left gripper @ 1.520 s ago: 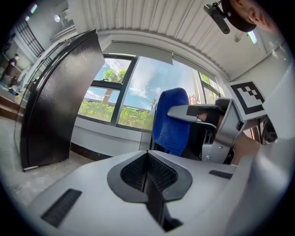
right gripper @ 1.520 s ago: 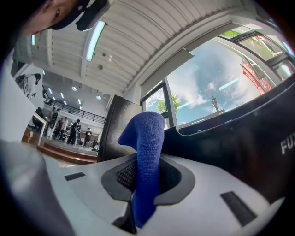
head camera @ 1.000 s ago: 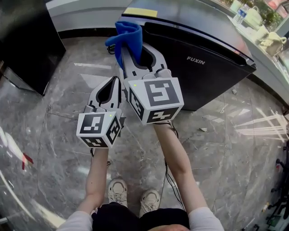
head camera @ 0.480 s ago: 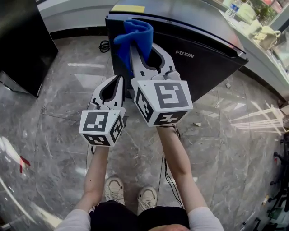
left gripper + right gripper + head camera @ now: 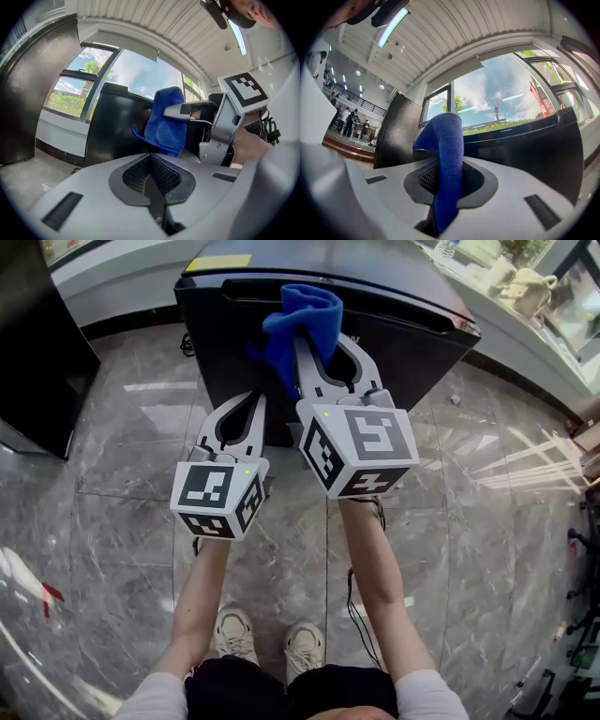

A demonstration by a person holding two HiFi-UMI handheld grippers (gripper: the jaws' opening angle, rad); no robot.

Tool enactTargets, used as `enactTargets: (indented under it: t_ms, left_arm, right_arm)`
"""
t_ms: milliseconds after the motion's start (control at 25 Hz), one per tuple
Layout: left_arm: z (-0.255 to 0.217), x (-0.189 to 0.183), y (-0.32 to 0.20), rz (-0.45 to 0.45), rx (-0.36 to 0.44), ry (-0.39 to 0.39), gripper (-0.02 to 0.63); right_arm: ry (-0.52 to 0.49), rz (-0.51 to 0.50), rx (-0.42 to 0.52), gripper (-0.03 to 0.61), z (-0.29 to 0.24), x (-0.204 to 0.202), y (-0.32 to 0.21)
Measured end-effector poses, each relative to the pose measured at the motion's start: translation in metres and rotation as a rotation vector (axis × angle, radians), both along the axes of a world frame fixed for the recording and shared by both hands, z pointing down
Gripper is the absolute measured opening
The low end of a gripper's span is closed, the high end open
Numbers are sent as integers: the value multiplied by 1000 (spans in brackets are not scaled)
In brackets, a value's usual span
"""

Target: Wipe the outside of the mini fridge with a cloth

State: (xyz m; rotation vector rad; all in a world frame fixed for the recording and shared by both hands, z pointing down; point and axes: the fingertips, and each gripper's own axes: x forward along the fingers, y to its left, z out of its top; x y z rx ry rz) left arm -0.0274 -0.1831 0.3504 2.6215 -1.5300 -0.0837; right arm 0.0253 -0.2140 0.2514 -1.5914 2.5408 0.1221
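Observation:
The black mini fridge [image 5: 412, 343] stands on the marble floor ahead of me, its top and front face showing. My right gripper [image 5: 305, 338] is shut on a folded blue cloth [image 5: 302, 324], which it holds up against the fridge's upper front edge. In the right gripper view the cloth [image 5: 446, 154] hangs between the jaws, with the fridge [image 5: 529, 150] right behind it. My left gripper [image 5: 254, 401] is shut and holds nothing. It hovers lower and to the left, in front of the fridge's front face. The left gripper view shows its shut jaws, the cloth [image 5: 166, 124] and the fridge [image 5: 112, 126].
A tall black cabinet [image 5: 37, 343] stands at the left. A pale ledge [image 5: 122, 282] runs behind the fridge, and a counter with bags [image 5: 525, 287] lies at the back right. A cable [image 5: 187, 343] lies by the fridge's left corner. A yellow label [image 5: 217, 262] sits on the fridge top.
Both grippers have come closer to the fridge. The cloth has shifted from the fridge's left corner toward the middle of its upper front edge. Both grippers stay shut.

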Motion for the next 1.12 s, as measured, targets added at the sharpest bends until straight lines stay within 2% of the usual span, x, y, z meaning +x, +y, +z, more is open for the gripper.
enactTargets:
  t_ms: [400, 1120]
  left_arm:
    - [7, 45, 3, 85, -13, -1, 5]
    - [13, 76, 0, 124, -23, -12, 5]
  right_arm:
    - [14, 154, 13, 75, -2, 85, 5]
    - [-41, 416, 10, 75, 1, 220, 9]
